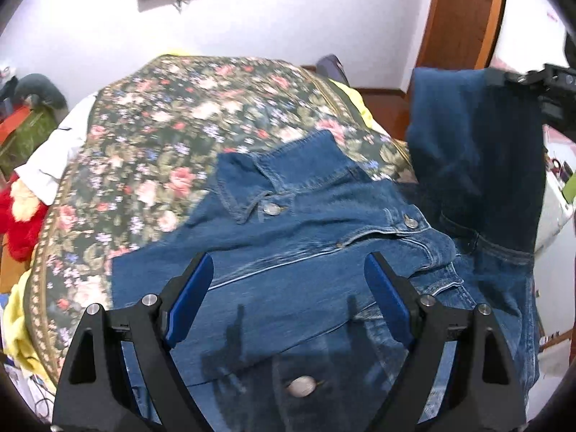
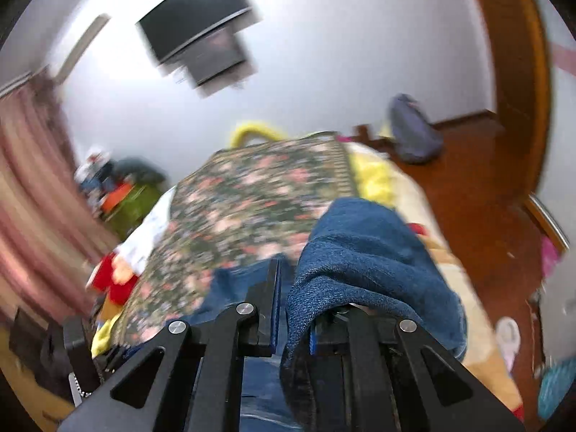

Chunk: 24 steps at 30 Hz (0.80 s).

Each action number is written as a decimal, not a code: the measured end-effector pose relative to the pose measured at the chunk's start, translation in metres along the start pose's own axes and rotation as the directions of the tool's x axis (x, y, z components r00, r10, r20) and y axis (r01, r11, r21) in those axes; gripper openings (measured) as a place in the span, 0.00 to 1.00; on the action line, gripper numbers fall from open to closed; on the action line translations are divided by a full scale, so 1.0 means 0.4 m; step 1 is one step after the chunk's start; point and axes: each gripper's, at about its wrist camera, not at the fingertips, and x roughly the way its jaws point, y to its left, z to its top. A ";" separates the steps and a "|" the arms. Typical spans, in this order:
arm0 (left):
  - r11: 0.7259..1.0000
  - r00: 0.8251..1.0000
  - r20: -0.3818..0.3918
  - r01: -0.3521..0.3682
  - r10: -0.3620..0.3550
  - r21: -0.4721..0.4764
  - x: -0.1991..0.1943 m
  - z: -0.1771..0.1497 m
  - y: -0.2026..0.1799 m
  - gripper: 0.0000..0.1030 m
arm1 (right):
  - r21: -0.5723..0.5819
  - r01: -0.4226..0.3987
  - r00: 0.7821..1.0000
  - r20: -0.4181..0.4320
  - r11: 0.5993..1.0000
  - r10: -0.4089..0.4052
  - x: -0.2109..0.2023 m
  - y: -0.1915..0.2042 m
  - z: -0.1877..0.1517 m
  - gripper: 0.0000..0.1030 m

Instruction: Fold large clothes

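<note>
A blue denim jacket (image 1: 309, 237) lies on the floral bedspread (image 1: 187, 115), collar away from me, metal buttons showing. My left gripper (image 1: 288, 288) is open just above the jacket's front and holds nothing. My right gripper (image 2: 288, 288) is shut on a fold of the jacket's denim (image 2: 363, 255), which drapes over its right finger. In the left wrist view that gripper (image 1: 540, 86) holds a part of the jacket (image 1: 475, 158) up high at the right, hanging down. The right wrist view is blurred.
The bed fills the middle; yellow bedding (image 1: 356, 100) shows at its edges. A red and white soft toy (image 1: 21, 216) and clutter lie to the left. A wooden door (image 1: 460, 14) and brown floor (image 2: 478, 194) are to the right. A dark screen (image 2: 201, 25) hangs on the wall.
</note>
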 end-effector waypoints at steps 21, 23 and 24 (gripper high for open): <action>0.991 0.997 -0.058 -0.059 0.052 -0.121 -0.066 -0.183 0.149 0.84 | -0.132 -0.067 0.814 -0.581 0.989 -0.023 0.353 0.165 -0.365 0.10; 0.993 0.998 -0.052 -0.040 0.034 -0.110 -0.068 -0.171 0.134 0.84 | -0.138 -0.073 0.808 -0.589 0.988 -0.023 0.329 0.160 -0.363 0.10; 0.994 0.998 -0.047 -0.036 0.031 -0.104 -0.071 -0.166 0.125 0.84 | -0.135 -0.081 0.805 -0.593 0.988 -0.016 0.315 0.160 -0.360 0.10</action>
